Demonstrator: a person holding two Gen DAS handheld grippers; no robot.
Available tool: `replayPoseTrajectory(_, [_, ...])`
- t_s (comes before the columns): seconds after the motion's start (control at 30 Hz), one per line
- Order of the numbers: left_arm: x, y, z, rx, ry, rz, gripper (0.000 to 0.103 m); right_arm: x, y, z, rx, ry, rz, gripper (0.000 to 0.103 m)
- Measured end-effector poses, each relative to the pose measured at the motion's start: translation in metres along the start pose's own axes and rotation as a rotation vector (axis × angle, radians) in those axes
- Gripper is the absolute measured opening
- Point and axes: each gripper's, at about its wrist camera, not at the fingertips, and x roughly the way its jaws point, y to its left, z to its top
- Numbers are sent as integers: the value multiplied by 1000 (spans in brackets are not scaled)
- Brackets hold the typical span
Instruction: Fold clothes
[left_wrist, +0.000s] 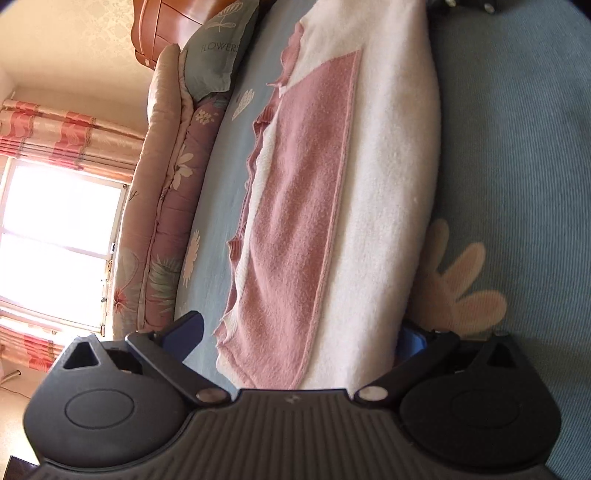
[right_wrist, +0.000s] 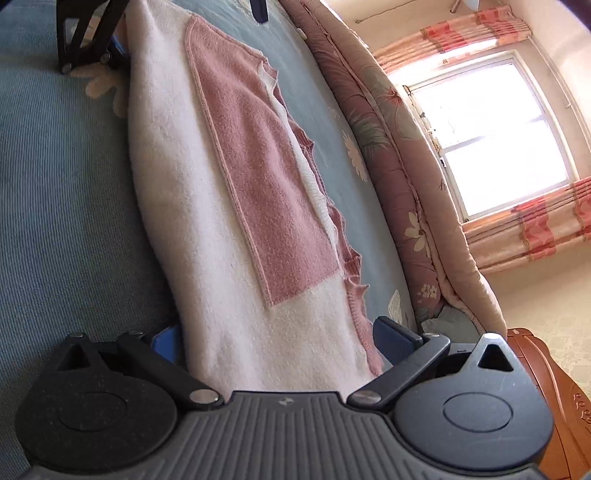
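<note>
The cream and pink knitted garment (left_wrist: 388, 166) looks like soft, fuzzy fleece-like cloth, matt, with a ribbed, frilled pink edge. Beneath it, the blue bed sheet (left_wrist: 517, 184) is matt cloth with a fine corded weave and printed pale flowers. The rolled pink floral quilt (right_wrist: 399, 177) has a smooth, faintly satiny sheen. The black left gripper (left_wrist: 299, 343) and black right gripper (right_wrist: 280, 332) are matt, finely grained plastic with ridged bodies, shiny metal pivot pins and blue fingers (right_wrist: 393, 338). The orange-brown wooden headboard (right_wrist: 546, 369) is glossy and carved.

L tool (left_wrist: 299, 343) low and level, jaws spread wide w/ a blue pad at each side. R tool (right_wrist: 284, 339) same pose, jaws also wide (its far end shows the L tool, top left). Neither is clamped.
</note>
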Motion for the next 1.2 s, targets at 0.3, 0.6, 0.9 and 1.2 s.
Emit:
replayPoseTrajectory(0.3, [26,9,38,-52,-8,17,102,28,-10,2,-5,64,-47,103])
replayPoseTrajectory(0.6, [30,20,3,-115,12,-9,103,29,-17,-27,-1,68,-50,103])
replayPoseTrajectory(0.9, [41,8,23,31,7,-32,91,40,-9,-6,-96,111,-49,103])
replayPoseTrajectory(1.2, [30,-37,19,48,-31,4,5,40,-11,-13,17,106,-81,103])
